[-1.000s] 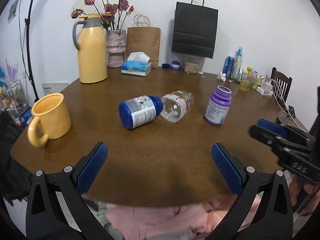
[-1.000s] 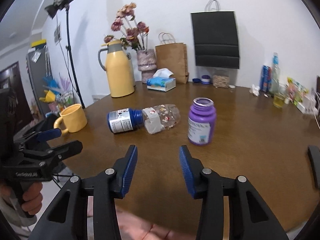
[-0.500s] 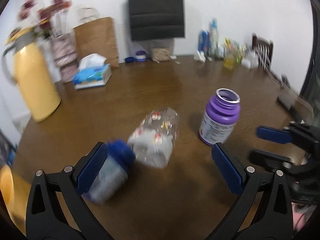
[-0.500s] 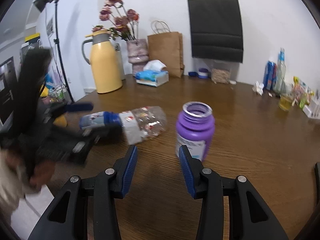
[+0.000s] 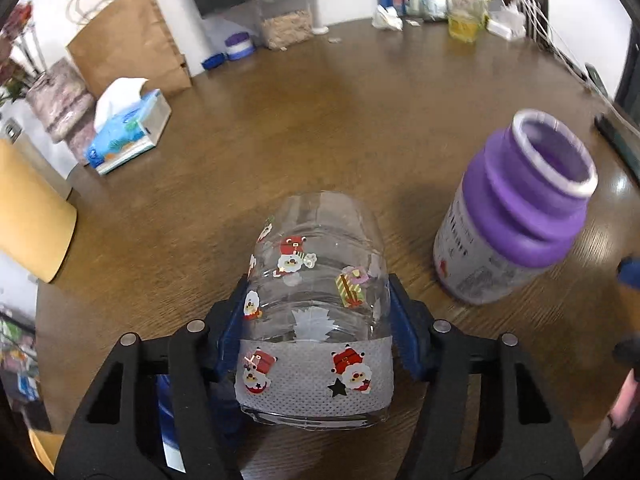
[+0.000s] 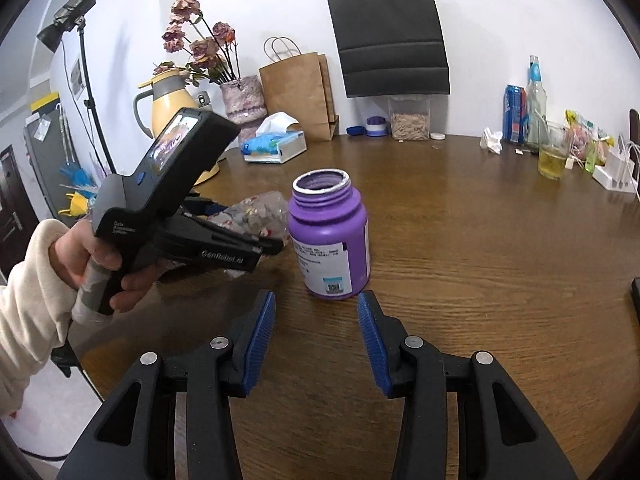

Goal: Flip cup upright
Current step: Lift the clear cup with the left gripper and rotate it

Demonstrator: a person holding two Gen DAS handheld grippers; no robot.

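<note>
Under both grippers, round brown wooden table (image 6: 500, 248), the largest thing in view, its far edge lined with clutter against a white wall. Beyond the right gripper, far side: black paper bag (image 6: 386, 34) on the wall, brown paper bag (image 6: 298, 88) standing below and left of it, yellow thermos jug (image 6: 166, 104) further left, partly behind the left gripper's body. Tissue box (image 6: 276, 146), blue, lies in front of the brown bag. Straight ahead of the right gripper (image 6: 316, 340), just beyond its fingertips: purple bottle (image 6: 330, 236), upright, mouth open, white label facing the camera. Right gripper jaws spread apart, nothing between them, blue pads bare. Left gripper (image 5: 318, 316) closed on the clear plastic cup (image 5: 316, 300); blue pads press both sides of the cup's wall. Cup is lying on its side on the table, Santa stickers and a grey band around it, one end toward the camera, other end pointing away. Purple bottle stands just right of the cup, apart from it. Person's left hand (image 6: 86, 256), cream sleeve, wraps the gripper handle.
</note>
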